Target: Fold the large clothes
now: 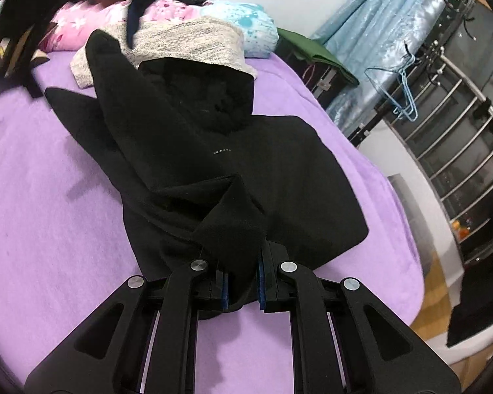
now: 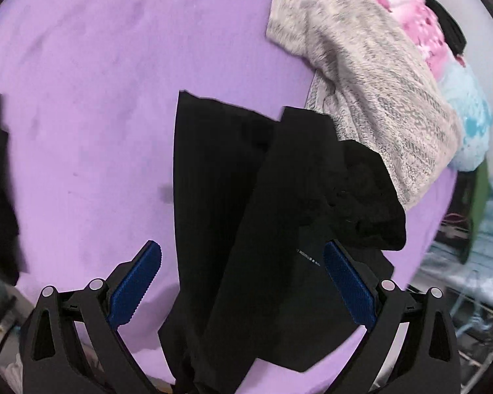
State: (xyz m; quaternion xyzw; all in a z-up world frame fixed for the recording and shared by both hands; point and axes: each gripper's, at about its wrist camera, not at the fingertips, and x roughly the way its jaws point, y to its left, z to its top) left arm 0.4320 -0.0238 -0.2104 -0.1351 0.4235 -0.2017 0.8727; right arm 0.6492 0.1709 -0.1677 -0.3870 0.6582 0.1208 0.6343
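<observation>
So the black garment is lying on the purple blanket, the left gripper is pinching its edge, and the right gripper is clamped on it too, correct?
Not quite. The right gripper is open, its blue pads apart and holding nothing, as the right wrist view shows. The rest stands: the black garment lies on the purple blanket, pinched by the left gripper.

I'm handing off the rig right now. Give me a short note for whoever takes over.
Left gripper: shut on a bunched edge of the black garment.
Right gripper: open, empty, above the garment.
Garment lies on the purple bed, its far end against the grey sweater.
Done: partly folded, one flap laid over.
Left: probably regrasp with the right, finish the folds and flatten.
</observation>
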